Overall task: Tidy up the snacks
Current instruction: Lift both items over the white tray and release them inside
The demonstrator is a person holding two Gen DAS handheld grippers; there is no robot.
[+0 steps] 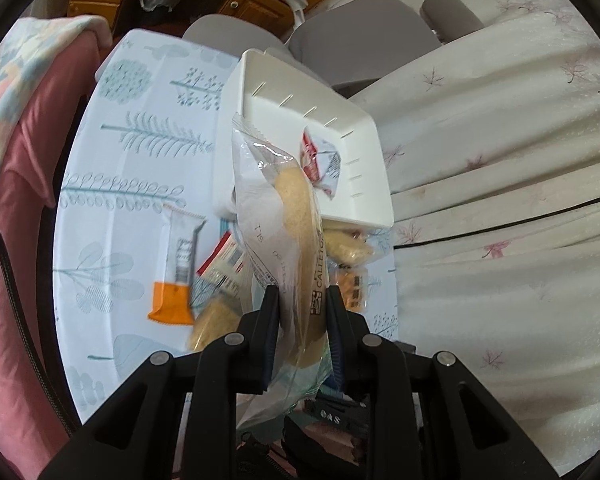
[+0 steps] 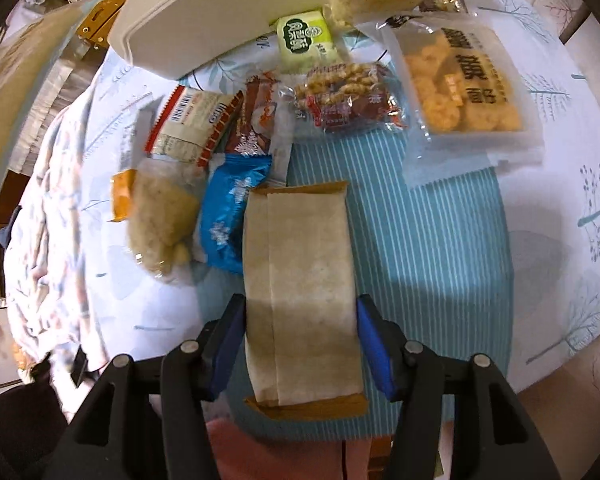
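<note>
My left gripper (image 1: 302,300) is shut on a clear-wrapped round biscuit pack (image 1: 296,216), held up in front of a white plastic bin (image 1: 364,200) that holds a red-and-white packet (image 1: 320,160). My right gripper (image 2: 300,312) is shut on a beige paper-wrapped snack with brown ends (image 2: 300,280), above a teal striped cloth (image 2: 420,240). Several snack packets lie ahead of it: a blue packet (image 2: 228,220), a rice cracker pack (image 2: 160,220), a red nut pack (image 2: 348,100), a large orange cracker bag (image 2: 464,88) and a green packet (image 2: 306,42). The white bin (image 2: 188,12) is at the top.
An orange-ended bar (image 1: 176,272), a red-edged packet (image 1: 224,268) and more biscuits (image 1: 348,248) lie on the leaf-print tablecloth (image 1: 132,168). A pink chair (image 1: 20,240) stands left, floral bedding (image 1: 500,200) right, grey seats (image 1: 360,36) behind.
</note>
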